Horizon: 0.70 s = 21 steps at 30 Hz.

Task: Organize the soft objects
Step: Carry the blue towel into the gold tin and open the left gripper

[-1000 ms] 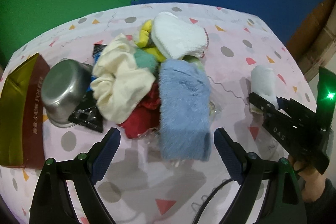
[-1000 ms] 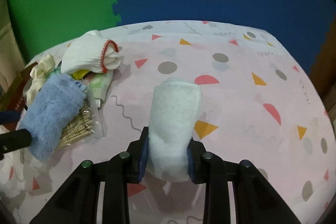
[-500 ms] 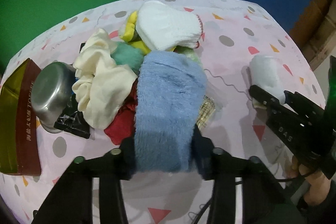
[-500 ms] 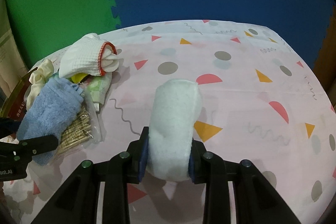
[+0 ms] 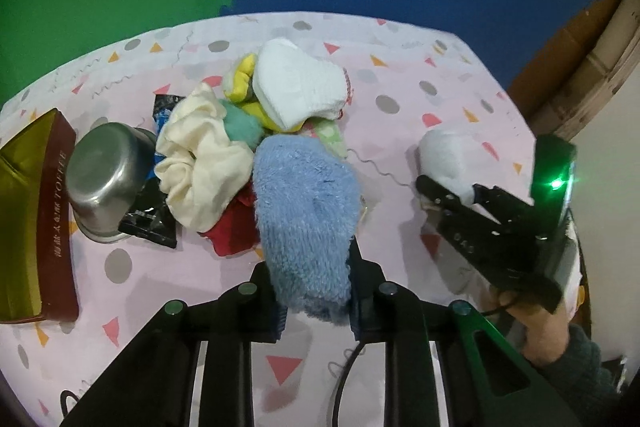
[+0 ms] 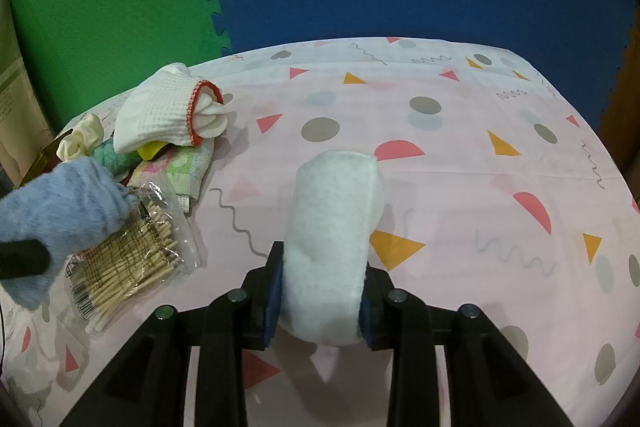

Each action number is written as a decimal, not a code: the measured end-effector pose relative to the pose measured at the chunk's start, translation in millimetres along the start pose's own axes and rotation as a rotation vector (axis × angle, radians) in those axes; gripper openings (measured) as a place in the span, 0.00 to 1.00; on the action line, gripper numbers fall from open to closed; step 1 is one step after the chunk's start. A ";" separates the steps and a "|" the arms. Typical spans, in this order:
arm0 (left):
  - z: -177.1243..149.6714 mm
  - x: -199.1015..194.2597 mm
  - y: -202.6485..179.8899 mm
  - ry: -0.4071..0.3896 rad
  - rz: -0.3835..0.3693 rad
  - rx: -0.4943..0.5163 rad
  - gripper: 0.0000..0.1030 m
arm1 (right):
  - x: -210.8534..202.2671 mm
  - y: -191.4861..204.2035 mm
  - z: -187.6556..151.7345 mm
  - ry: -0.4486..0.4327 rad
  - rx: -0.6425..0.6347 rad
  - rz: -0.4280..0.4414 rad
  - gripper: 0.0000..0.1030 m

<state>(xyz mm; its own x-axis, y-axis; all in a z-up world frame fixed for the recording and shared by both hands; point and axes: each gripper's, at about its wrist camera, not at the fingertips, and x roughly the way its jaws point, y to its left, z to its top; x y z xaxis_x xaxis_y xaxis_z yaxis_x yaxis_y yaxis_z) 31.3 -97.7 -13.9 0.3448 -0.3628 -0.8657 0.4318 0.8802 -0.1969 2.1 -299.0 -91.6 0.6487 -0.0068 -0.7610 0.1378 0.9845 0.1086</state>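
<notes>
A fluffy blue cloth [image 5: 306, 211] sits between the pads of my left gripper [image 5: 316, 291], whose jaws are closing and press on its near end; the cloth is lifted off the pile, also visible as the blue cloth [image 6: 60, 211] in the right wrist view. Behind it lies a heap of soft things: a cream cloth [image 5: 200, 155], a white knitted glove [image 5: 300, 87], a red cloth [image 5: 232, 231] and yellow and teal pieces. My right gripper [image 6: 320, 291] is shut on a white fluffy cloth [image 6: 332, 227], held just over the pink tablecloth [image 6: 460, 155].
An upturned steel bowl [image 5: 104, 175], a black packet [image 5: 150, 223] and a gold-and-maroon box [image 5: 32, 219] lie left of the heap. A clear bag of cotton swabs [image 6: 132, 259] lies under the blue cloth. A person's hand [image 5: 532, 331] holds the right gripper [image 5: 480, 223].
My left gripper went from wide open in front of the blue cloth to closed around it, then rose with it. The right gripper kept still with the white cloth.
</notes>
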 end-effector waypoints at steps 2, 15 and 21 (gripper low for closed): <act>1.2 -5.6 1.7 -0.014 0.005 0.003 0.19 | 0.0 -0.1 -0.1 0.000 0.001 0.001 0.31; 8.2 -46.1 52.9 -0.104 0.133 -0.031 0.19 | 0.4 0.1 -0.2 0.000 0.000 0.000 0.31; 7.6 -64.1 98.0 -0.132 0.181 -0.104 0.19 | 0.7 0.7 -0.3 0.000 -0.002 -0.004 0.31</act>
<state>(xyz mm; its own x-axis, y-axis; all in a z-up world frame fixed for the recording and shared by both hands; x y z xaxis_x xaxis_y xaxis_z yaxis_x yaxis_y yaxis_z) 57.9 9.5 25.8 0.5174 -0.2270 -0.8251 0.2673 0.9588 -0.0962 2.3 -298.2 -92.3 0.6485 -0.0109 -0.7611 0.1393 0.9847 0.1046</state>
